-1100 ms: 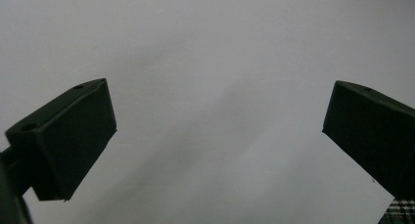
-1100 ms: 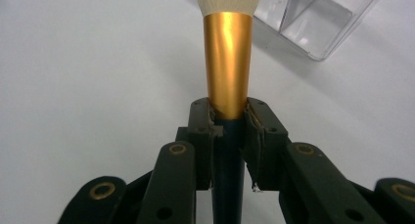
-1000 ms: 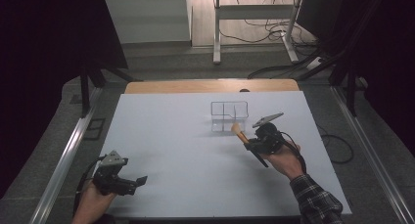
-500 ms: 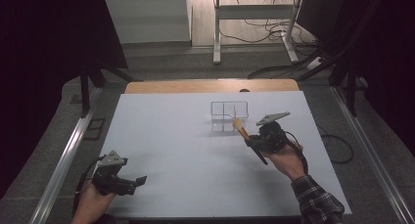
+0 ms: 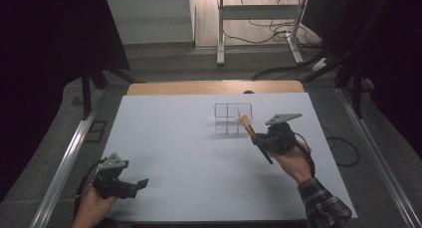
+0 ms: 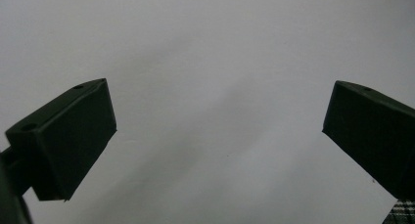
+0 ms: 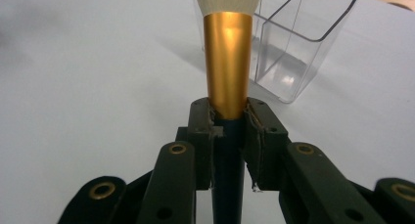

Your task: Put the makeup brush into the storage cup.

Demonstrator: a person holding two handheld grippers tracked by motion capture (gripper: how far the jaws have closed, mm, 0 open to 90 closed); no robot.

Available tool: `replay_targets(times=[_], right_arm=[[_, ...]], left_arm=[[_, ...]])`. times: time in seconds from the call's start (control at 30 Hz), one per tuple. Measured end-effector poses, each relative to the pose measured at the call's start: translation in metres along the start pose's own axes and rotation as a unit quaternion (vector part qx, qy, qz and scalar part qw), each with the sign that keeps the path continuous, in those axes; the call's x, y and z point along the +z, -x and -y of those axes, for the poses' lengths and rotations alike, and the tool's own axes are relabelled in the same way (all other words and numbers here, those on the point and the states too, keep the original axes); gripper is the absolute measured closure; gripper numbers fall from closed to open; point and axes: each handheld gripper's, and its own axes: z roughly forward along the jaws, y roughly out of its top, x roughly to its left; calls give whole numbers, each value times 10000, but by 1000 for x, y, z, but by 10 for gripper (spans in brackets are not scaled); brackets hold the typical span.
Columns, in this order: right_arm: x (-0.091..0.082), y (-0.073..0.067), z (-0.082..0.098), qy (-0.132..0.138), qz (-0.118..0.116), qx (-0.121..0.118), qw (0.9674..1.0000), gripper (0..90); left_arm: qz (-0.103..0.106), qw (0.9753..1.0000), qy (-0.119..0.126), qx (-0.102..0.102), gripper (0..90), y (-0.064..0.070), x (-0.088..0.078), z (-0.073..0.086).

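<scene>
My right gripper [image 5: 260, 138] is shut on a makeup brush [image 5: 247, 126] with a gold ferrule, a dark handle and a pale bristle head. In the right gripper view the jaws clamp the brush [image 7: 227, 62] where the ferrule meets the handle, with my right gripper [image 7: 227, 111] pointing at a clear plastic organizer [image 7: 293, 53]. From above, the bristle head sits at the front right corner of the clear organizer [image 5: 226, 119]. My left gripper [image 5: 142, 184] rests near the table's front left, open, with nothing between its fingers [image 6: 73, 136].
A white sheet [image 5: 184, 148] covers the table, with a wooden strip [image 5: 214, 87] along its far edge. A cable [image 5: 343, 148] trails off to the right of my right hand. Metal rails run along both sides of the table.
The right gripper has shifted a little to the far right, bringing the brush head closer to the organizer. The left gripper has stayed put.
</scene>
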Motion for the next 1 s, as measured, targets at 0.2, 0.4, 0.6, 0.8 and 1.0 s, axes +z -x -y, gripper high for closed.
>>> replay_targets(times=[0.2, 0.4, 0.6, 0.8, 1.0], right_arm=[[-3, 1, -1, 181, 66, 18, 9998, 736], [-7, 1, -2, 361, 141, 63, 9992, 736], [-11, 0, -4, 546, 183, 85, 9983, 736], [-14, 2, -6, 762, 206, 155, 9968, 736], [-17, 4, -9, 945, 186, 274, 9950, 736]], left_arm=[[4, 10000, 0, -6, 0, 0, -1, 0], [1, 10000, -9, 0, 0, -1, 0, 0], [9, 10000, -11, -9, 0, -1, 0, 0], [16, 10000, -12, -15, 0, -1, 0, 0], [25, 10000, -16, -14, 0, -1, 0, 0]])
